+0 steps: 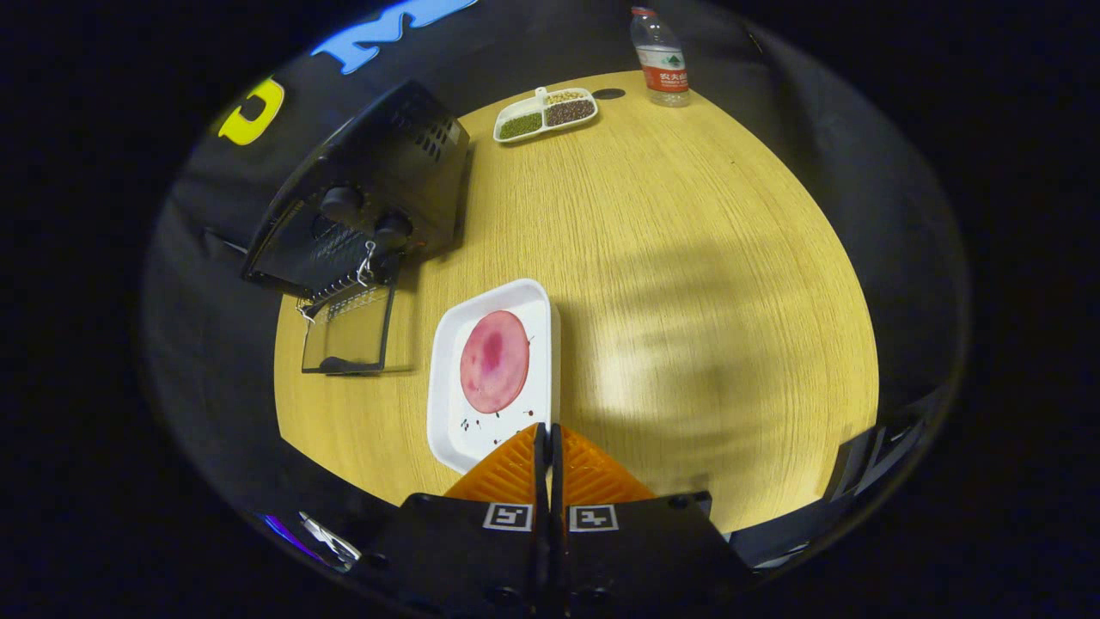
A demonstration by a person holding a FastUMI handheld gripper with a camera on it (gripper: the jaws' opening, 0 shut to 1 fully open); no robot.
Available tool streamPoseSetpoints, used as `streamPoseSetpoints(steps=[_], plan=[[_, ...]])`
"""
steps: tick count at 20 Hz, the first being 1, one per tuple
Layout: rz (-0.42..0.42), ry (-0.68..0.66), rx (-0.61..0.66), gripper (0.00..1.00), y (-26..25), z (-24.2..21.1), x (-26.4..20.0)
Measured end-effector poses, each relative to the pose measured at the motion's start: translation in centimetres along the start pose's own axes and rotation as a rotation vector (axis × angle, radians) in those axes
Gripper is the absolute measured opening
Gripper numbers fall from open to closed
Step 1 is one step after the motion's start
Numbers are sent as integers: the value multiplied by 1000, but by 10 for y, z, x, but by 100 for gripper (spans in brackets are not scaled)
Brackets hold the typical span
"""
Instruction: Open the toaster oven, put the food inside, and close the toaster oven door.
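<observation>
One round pink slice (pixel 494 361) | square white tray (pixel 447 378) | gripper (pixel 547 434) jaws closed, empty

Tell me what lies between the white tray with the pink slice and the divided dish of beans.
Only bare wooden table, seen in the gripper view. The white tray sits just ahead of the shut gripper; the divided dish lies far beyond it, near the water bottle.

Wood-grain table (pixel 687 258), glossy plastic tray (pixel 447 404)

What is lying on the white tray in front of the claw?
On the white tray lies one round pink food slice, with small dark specks near it. The shut claw covers the tray's near edge.
</observation>
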State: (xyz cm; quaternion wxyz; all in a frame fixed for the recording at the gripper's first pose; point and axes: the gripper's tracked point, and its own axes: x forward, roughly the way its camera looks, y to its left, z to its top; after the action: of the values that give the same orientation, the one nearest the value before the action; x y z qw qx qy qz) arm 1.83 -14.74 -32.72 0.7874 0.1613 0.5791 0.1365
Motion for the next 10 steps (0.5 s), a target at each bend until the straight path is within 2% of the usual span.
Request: streamPoseSetpoints(steps=[4,10], plan=[[23,-84,118,2,16,-25,-19],[165,-188,389,2,64,-58,-43]])
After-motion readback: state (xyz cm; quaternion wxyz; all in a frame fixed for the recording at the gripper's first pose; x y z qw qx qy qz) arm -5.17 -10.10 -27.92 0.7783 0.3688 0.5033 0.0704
